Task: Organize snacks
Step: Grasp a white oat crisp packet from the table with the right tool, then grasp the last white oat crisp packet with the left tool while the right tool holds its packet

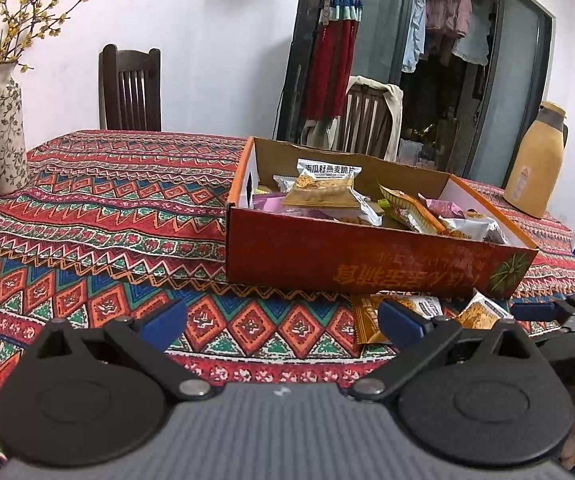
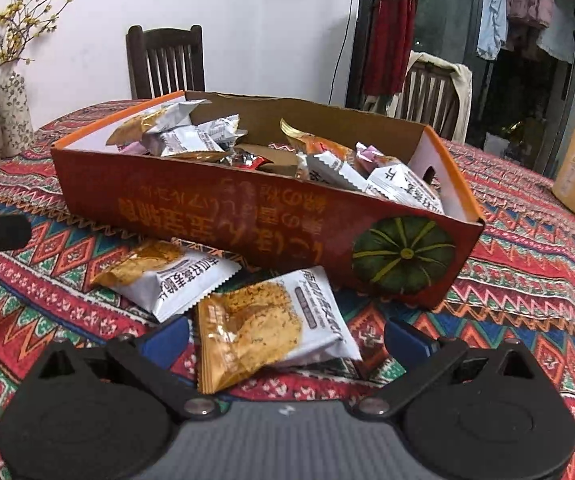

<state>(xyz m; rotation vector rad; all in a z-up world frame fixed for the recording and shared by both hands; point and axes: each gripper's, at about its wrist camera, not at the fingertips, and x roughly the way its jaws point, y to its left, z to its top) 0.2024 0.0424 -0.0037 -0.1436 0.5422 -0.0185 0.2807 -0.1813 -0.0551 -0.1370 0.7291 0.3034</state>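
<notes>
Both tools look alike from where I stand: the left gripper [image 1: 283,322] and the right gripper [image 2: 287,338] each have a grey ribbed body with a small white mark at its front edge. Two round black discs flank that body, and black link arms pinned with silver rivets run forward from them. The fingers [image 1: 165,318] end in blue pads.
</notes>
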